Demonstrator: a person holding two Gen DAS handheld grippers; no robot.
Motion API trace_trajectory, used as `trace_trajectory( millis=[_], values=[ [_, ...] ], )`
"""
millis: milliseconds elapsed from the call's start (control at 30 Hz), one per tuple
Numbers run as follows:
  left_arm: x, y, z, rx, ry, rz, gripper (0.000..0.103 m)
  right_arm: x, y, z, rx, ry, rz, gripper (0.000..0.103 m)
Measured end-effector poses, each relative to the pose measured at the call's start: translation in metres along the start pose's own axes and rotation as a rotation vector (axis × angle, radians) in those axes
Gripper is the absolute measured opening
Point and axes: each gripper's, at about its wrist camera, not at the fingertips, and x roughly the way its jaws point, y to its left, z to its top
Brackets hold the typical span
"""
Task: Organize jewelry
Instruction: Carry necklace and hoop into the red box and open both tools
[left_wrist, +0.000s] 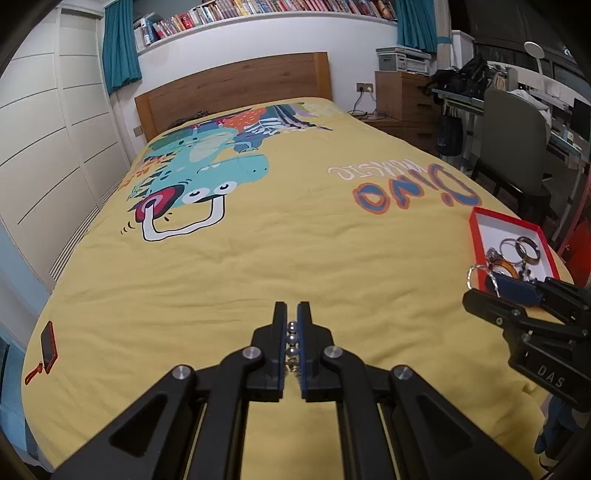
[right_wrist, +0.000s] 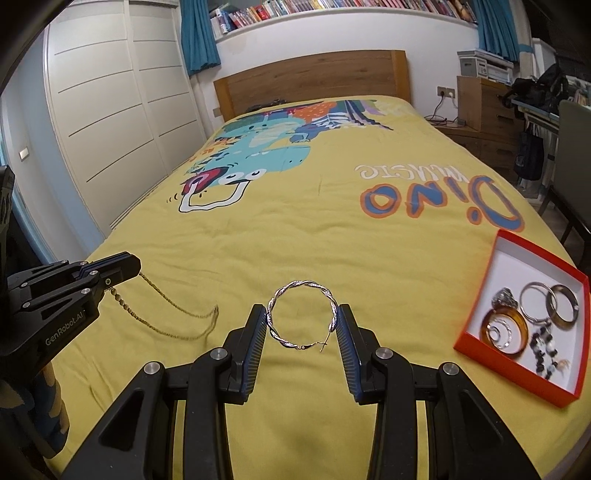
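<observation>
My left gripper (left_wrist: 292, 314) is shut on a beaded necklace (left_wrist: 291, 345), its silver beads showing between the blue pads. In the right wrist view the left gripper (right_wrist: 129, 264) holds the necklace's chain (right_wrist: 173, 317), which trails down onto the yellow bedspread. My right gripper (right_wrist: 302, 314) is shut on a twisted silver hoop earring (right_wrist: 301, 286), held by its sides above the bed. A red box (right_wrist: 480, 345) with a white inside lies at the right, holding several bangles, rings and beads. It also shows in the left wrist view (left_wrist: 476, 236), behind the right gripper (left_wrist: 476, 286).
The yellow dinosaur bedspread (right_wrist: 295, 236) covers the bed. A red phone (left_wrist: 48, 347) lies at the bed's left edge. White wardrobe doors (right_wrist: 110, 92) stand to the left, a chair (left_wrist: 517, 140) and desk to the right.
</observation>
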Motion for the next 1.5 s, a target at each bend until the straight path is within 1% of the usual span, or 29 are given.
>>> trace_trajectory(
  millis=[200, 433, 633, 800, 900, 1033, 1067, 1167, 1267, 1333, 1433, 1500],
  values=[
    [-0.013, -0.017, -0.001, 0.023, -0.008, -0.003, 0.005, -0.021, -0.011, -0.009, 0.016, -0.023, -0.009, 0.039],
    [-0.019, -0.039, 0.005, 0.049, -0.014, -0.011, 0.005, -0.043, -0.029, -0.011, 0.035, -0.052, -0.023, 0.039],
    [-0.017, -0.065, 0.016, 0.076, -0.018, -0.039, 0.005, -0.061, -0.053, -0.010, 0.057, -0.079, -0.052, 0.039],
    [-0.016, -0.094, 0.040, 0.106, -0.038, -0.094, 0.005, -0.077, -0.085, -0.003, 0.078, -0.103, -0.094, 0.039],
    [-0.013, -0.118, 0.067, 0.110, -0.052, -0.150, 0.005, -0.086, -0.109, 0.004, 0.090, -0.115, -0.129, 0.039],
    [-0.004, -0.156, 0.102, 0.113, -0.067, -0.236, 0.005, -0.097, -0.149, 0.013, 0.108, -0.119, -0.198, 0.039],
    [0.000, -0.171, 0.113, 0.119, -0.071, -0.260, 0.005, -0.099, -0.160, 0.015, 0.113, -0.118, -0.217, 0.039],
    [0.014, -0.202, 0.130, 0.129, -0.067, -0.308, 0.005, -0.101, -0.189, 0.019, 0.133, -0.114, -0.260, 0.039],
    [0.033, -0.234, 0.139, 0.138, -0.049, -0.349, 0.005, -0.094, -0.212, 0.020, 0.148, -0.103, -0.288, 0.039],
    [0.044, -0.251, 0.139, 0.150, -0.037, -0.367, 0.005, -0.086, -0.227, 0.019, 0.158, -0.091, -0.304, 0.039],
    [0.060, -0.269, 0.131, 0.173, -0.009, -0.386, 0.005, -0.067, -0.245, 0.014, 0.174, -0.059, -0.320, 0.039],
    [0.074, -0.280, 0.121, 0.187, 0.029, -0.394, 0.005, -0.052, -0.256, 0.009, 0.179, -0.025, -0.326, 0.039]
  ],
)
